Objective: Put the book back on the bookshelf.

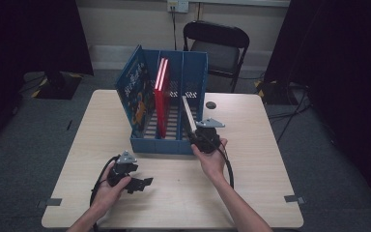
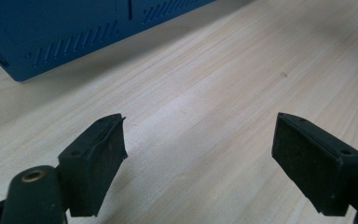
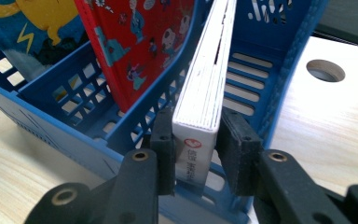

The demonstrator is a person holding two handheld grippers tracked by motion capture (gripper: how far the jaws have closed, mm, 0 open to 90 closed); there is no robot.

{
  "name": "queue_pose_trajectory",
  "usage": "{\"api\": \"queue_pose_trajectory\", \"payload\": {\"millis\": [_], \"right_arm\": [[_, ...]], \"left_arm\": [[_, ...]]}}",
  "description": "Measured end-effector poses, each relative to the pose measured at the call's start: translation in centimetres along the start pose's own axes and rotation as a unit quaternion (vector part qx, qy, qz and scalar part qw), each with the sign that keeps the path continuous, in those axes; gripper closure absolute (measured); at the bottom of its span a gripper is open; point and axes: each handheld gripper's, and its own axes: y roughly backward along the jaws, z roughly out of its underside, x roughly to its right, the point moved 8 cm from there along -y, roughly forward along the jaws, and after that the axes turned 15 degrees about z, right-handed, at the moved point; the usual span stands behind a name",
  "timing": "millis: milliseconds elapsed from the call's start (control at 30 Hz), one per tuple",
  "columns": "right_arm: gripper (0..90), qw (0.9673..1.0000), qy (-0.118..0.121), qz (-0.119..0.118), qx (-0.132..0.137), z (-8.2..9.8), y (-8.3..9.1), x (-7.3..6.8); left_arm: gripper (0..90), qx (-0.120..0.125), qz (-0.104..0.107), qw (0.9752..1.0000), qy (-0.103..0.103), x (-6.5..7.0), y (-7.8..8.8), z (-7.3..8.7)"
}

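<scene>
A blue file rack [image 1: 166, 145] stands on the wooden table [image 1: 261, 164]. Its left slot holds a blue picture book [image 1: 134, 92], leaning left, and its middle slot a red book [image 1: 162, 94]. In the right slot a white book [image 1: 189, 112] leans with its spine toward me. My right gripper [image 1: 199, 133] is at the rack's front and shut on this white book [image 3: 200, 107], a pad [image 3: 165, 154] pressed on each side near the spine. My left gripper [image 1: 144, 183] rests low over the table in front of the rack, its jaws wide open [image 2: 198, 154] over bare wood.
A round cable hole [image 1: 210, 105] is in the table right of the rack. A black folding chair [image 1: 217, 46] stands behind the table. Bare tabletop lies to the right of the rack and along the near edge.
</scene>
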Motion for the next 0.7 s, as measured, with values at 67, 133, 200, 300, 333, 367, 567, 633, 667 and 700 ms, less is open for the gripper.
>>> {"api": "queue_pose_trajectory", "payload": {"millis": [67, 133, 200, 300, 333, 367, 567, 633, 667, 700], "right_arm": [[68.8, 1.0, -0.001, 0.001, 0.001, -0.2, -0.2, -0.1], [68.4, 1.0, 0.001, 0.001, 0.003, -0.4, -0.6, -0.3], [68.2, 1.0, -0.001, 0.0, 0.001, -0.6, -0.9, -0.3], [67.8, 1.0, -0.002, -0.002, 0.0, -0.9, -1.4, -0.4], [67.7, 1.0, -0.001, -0.001, 0.0, -1.0, -1.5, -0.4], [67.6, 1.0, -0.002, 0.0, -0.002, -1.1, -1.6, -0.4], [65.2, 1.0, -0.003, -0.008, -0.003, -1.5, -2.3, -0.9], [64.4, 1.0, 0.0, -0.01, -0.002, -1.5, -2.3, -1.1], [64.3, 0.9999, -0.001, -0.013, -0.001, -1.5, -2.2, -1.1], [64.4, 0.9998, -0.002, -0.017, -0.001, -1.4, -2.1, -1.1]], "left_arm": [[17.2, 0.003, 0.005, 1.0, 0.002, 0.2, -0.1, -0.1], [17.2, 0.004, 0.007, 1.0, 0.002, 0.4, -0.2, -0.2], [17.2, 0.0, 0.009, 1.0, -0.003, 0.5, -0.3, -0.2], [17.3, -0.003, 0.01, 0.9999, -0.003, 0.5, -0.5, -0.3], [17.3, -0.003, 0.008, 1.0, -0.003, 0.5, -0.5, -0.2], [17.3, -0.003, 0.008, 1.0, 0.0, 0.5, -0.5, -0.2], [17.3, -0.004, 0.002, 1.0, 0.002, 0.2, -0.1, 0.1], [17.3, 0.001, 0.001, 1.0, 0.005, 0.2, 0.0, 0.1], [17.3, 0.001, -0.001, 1.0, 0.005, 0.1, 0.1, 0.1], [17.3, 0.001, -0.001, 1.0, 0.006, 0.1, 0.1, 0.2]]}}
